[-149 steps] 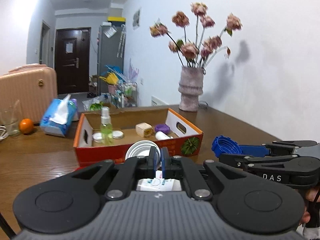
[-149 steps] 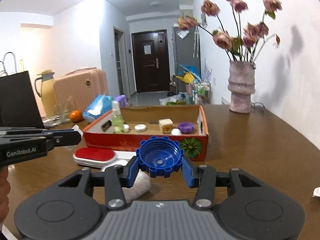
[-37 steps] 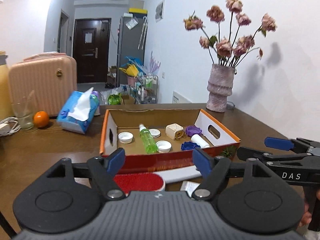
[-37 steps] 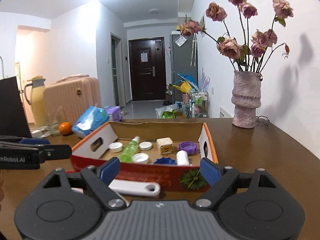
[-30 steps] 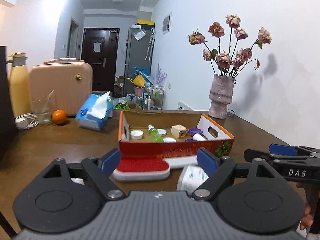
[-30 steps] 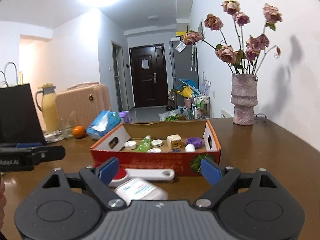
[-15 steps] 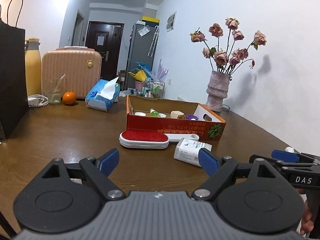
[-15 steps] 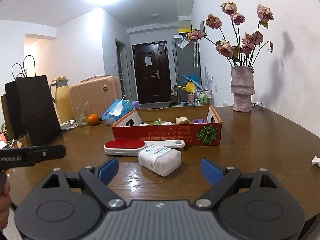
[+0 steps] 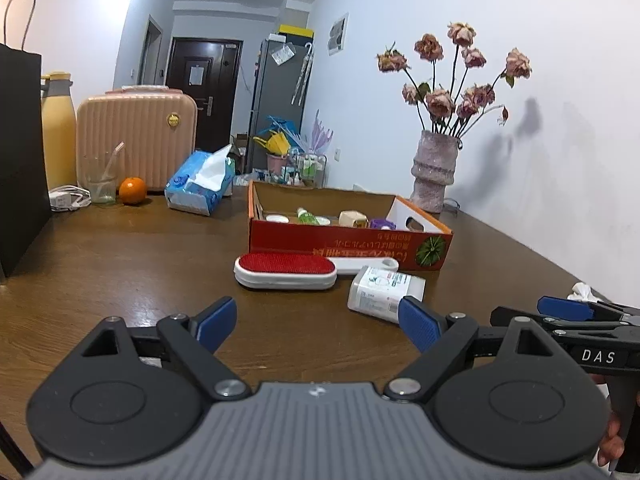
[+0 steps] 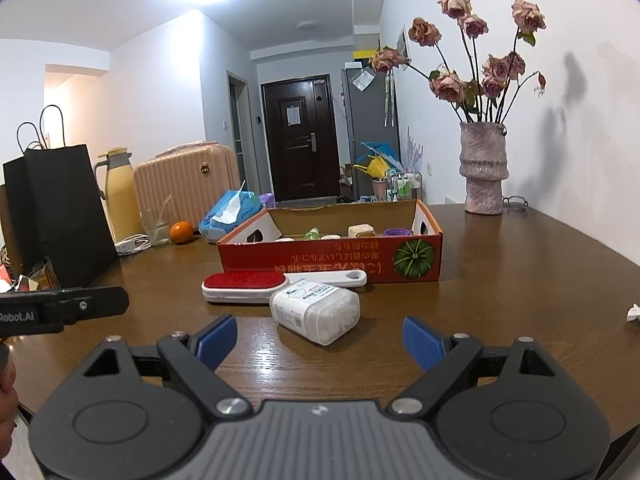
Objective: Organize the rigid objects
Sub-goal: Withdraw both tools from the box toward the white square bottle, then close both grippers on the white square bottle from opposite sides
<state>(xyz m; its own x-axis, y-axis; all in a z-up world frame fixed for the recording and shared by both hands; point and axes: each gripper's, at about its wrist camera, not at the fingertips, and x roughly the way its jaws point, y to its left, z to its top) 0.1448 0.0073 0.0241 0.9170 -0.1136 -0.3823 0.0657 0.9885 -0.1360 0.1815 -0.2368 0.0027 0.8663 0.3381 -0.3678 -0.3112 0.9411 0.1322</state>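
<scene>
A red cardboard box [image 9: 348, 244] [image 10: 332, 258] stands on the wooden table and holds a green spray bottle [image 9: 307, 216], several caps and a small cube. In front of it lie a red-and-white lint brush [image 9: 285, 270] [image 10: 244, 286] and a white cotton-swab tub [image 9: 384, 290] [image 10: 314, 310] on its side. My left gripper [image 9: 316, 326] is open and empty, held back from these. My right gripper [image 10: 320, 340] is open and empty, just short of the tub; it also shows side-on in the left wrist view [image 9: 568, 314].
A pink vase of dried roses [image 10: 482, 168] stands at the back right. A tissue pack [image 9: 200, 184], an orange [image 9: 132, 191], a glass, a yellow flask and a black paper bag [image 10: 56, 208] are on the left. A crumpled tissue [image 10: 633, 313] lies at the right edge.
Both grippers have drawn back from the box and lowered. Five seconds ago the right held a blue lid and the left was shut; both are now open, and the blue lid was seen in the box.
</scene>
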